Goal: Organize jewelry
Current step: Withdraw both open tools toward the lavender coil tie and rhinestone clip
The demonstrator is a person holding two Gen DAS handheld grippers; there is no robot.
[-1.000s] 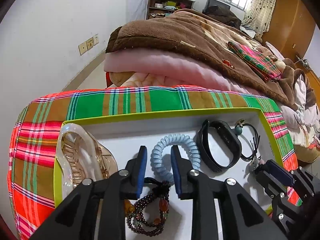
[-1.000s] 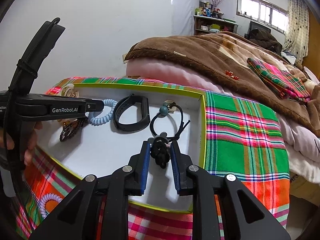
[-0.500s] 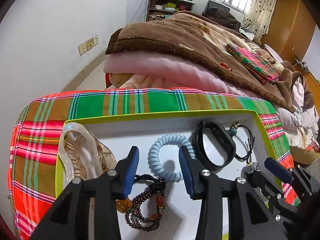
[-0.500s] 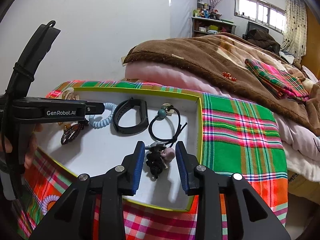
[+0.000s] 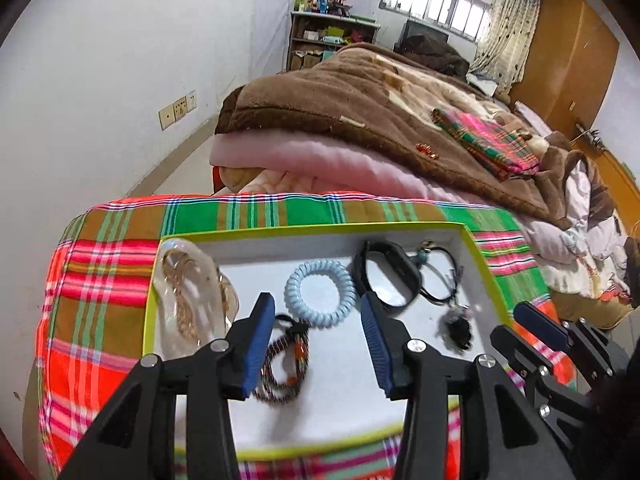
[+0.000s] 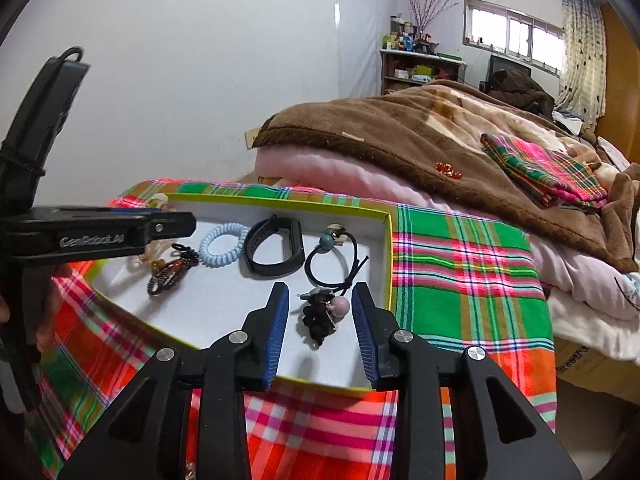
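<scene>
The left claw [image 5: 318, 354] stands open above the tray, its jaws having just been widening, and nothing is pressed between the blue pads. Below and between them lies the bead bracelet [image 5: 285, 356], loose on the white floor of the tray [image 5: 320, 229] near its front edge, with one pad passing in front of the bracelet's left side in the left wrist view. Just beyond the bracelet lies the pale blue coil hair tie [image 5: 320, 294], about midway along the tray. To its right, toward the tray's back edge, sits the black wristband [image 5: 386, 276], and right of that the black elastic with a teal bead [image 5: 438, 276], close to the tray's right wall. At the tray's left edge a clear hair claw clip [image 5: 188, 300] leans against the wall.

The right claw [image 6: 320, 334] is also open, its jaws having widened within the last moment. The black hair bobble with a pink ball [image 6: 322, 312] lies on the tray floor between the pads, touching neither, near the tray's front right corner. The looped elastic lies just behind it.

The tray rests on a plaid cloth [image 6: 460, 276] of green, red and orange that covers the surface beneath it and hangs over the edges. Behind the cloth is a bed piled with a brown blanket [image 6: 400, 140] over a pink quilt [image 5: 320, 156]. A small purple coil tie [image 6: 190, 469] shows on the cloth at the bottom of the right wrist view.
</scene>
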